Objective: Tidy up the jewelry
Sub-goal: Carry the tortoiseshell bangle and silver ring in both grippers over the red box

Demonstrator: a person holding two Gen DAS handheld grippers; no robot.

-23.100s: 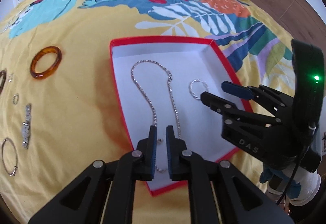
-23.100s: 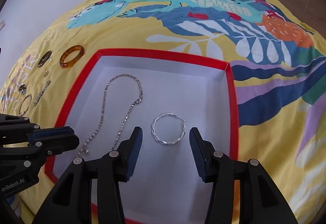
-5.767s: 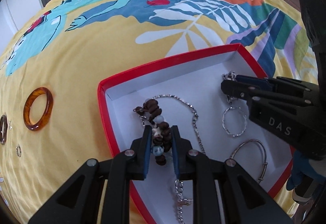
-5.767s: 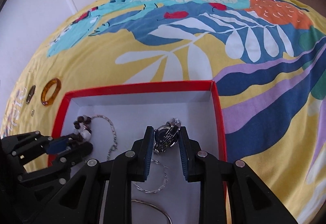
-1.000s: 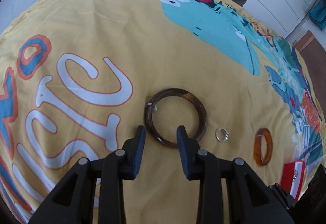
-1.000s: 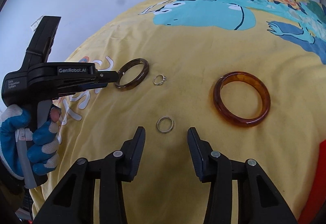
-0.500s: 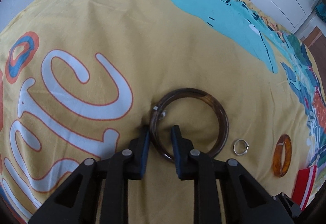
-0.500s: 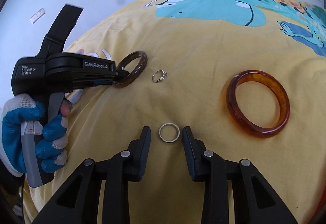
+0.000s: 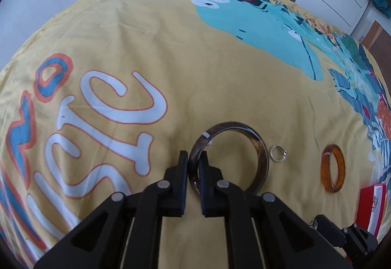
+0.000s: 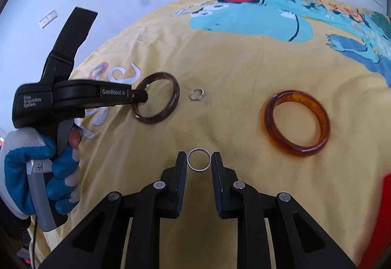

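Note:
My left gripper (image 9: pixel 194 159) is shut on the near rim of a dark brown bangle (image 9: pixel 261 159), which is tilted up off the yellow bedspread; it also shows in the right wrist view (image 10: pixel 171 107). My right gripper (image 10: pixel 198 159) has closed in around a small silver ring (image 10: pixel 198 151) lying on the bedspread, with both pads at its sides. A second small silver ring (image 10: pixel 197 94) (image 9: pixel 278 153) lies past the bangle. An amber bangle (image 10: pixel 297 122) (image 9: pixel 332 167) lies to the right.
The red jewelry box (image 9: pixel 371 207) shows at the far right edge, also as a red patch in the right wrist view (image 10: pixel 383 220). The bedspread (image 9: pixel 171 61) carries colourful prints. White wardrobes stand beyond the bed.
My left gripper closed on the dark bangle's rim and raised it on edge. My right gripper moved forward and narrowed around the small silver ring.

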